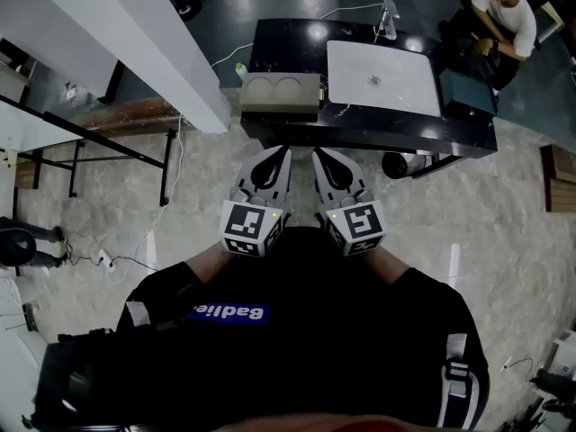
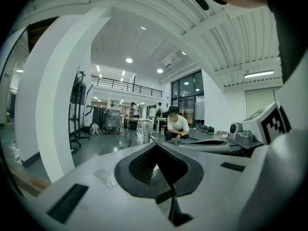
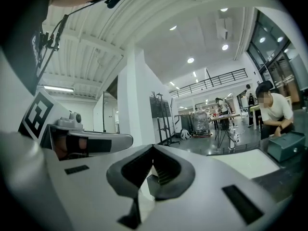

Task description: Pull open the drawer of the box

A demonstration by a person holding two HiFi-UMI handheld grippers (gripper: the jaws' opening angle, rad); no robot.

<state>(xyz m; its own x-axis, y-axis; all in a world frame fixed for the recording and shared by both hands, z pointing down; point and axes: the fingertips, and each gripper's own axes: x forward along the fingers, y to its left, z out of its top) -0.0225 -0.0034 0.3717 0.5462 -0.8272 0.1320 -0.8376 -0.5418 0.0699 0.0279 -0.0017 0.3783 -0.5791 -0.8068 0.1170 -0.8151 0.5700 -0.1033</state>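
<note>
Grey box (image 1: 280, 93) on table (image 1: 292, 39); left gripper (image 1: 285, 150), right gripper (image 1: 317, 152) jaws together.

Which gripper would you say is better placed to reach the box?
Probably left: the box sits straight ahead of the left gripper; the right gripper faces the white board. Both are shut.

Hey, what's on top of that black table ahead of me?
On the black table: a tan box with two round hollows at the left, a white board in the middle, a teal case at the right. Anything under the board is covered.
</note>
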